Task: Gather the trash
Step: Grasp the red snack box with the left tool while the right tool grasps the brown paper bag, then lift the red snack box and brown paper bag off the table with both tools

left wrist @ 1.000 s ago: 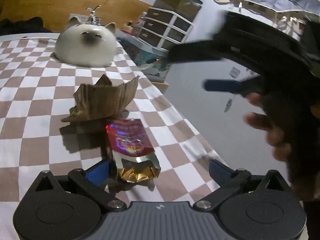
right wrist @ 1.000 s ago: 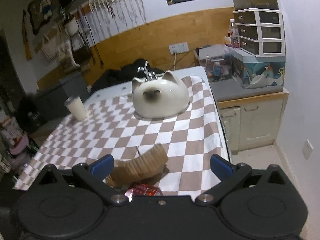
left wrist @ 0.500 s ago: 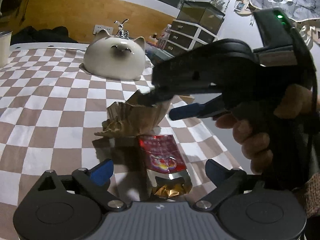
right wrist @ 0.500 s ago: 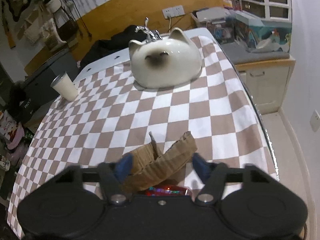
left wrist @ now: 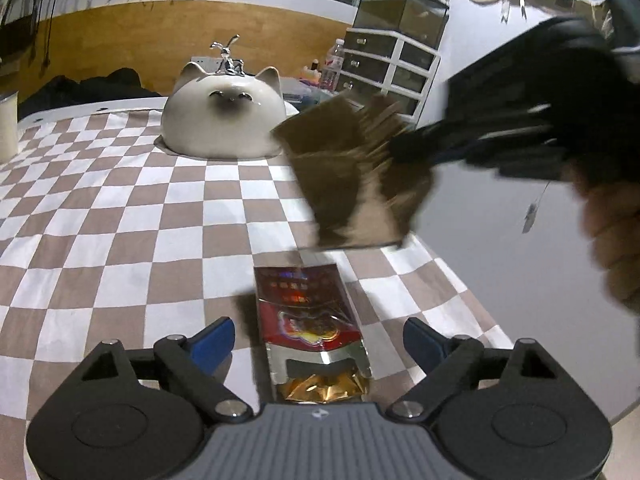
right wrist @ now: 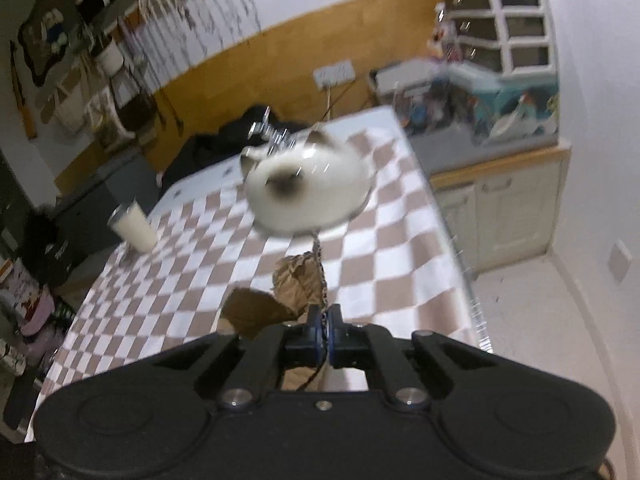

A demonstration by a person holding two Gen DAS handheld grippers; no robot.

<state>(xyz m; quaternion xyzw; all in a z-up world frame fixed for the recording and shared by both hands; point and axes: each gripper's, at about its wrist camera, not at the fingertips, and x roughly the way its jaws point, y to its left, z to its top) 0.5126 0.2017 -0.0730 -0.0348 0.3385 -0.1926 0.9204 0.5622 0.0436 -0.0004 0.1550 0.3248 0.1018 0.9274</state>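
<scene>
Right claw (right wrist: 324, 320), spread a second ago, now pinches the crumpled brown paper (left wrist: 352, 176) and has lifted it off the checkered worktop (left wrist: 120, 216), leaving the red snack wrapper (left wrist: 312, 320) lying between the spread left claw (left wrist: 320, 340).

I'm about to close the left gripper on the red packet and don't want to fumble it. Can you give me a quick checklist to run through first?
1. Left gripper open: ok.
2. Red snack packet between its fingers, flat on the checked tablecloth: ok.
3. Right gripper shut on the brown paper: ok.
4. Brown paper lifted off the packet: ok, though blurred.
5. Trash bin within reach: cannot tell, none in view.
</scene>
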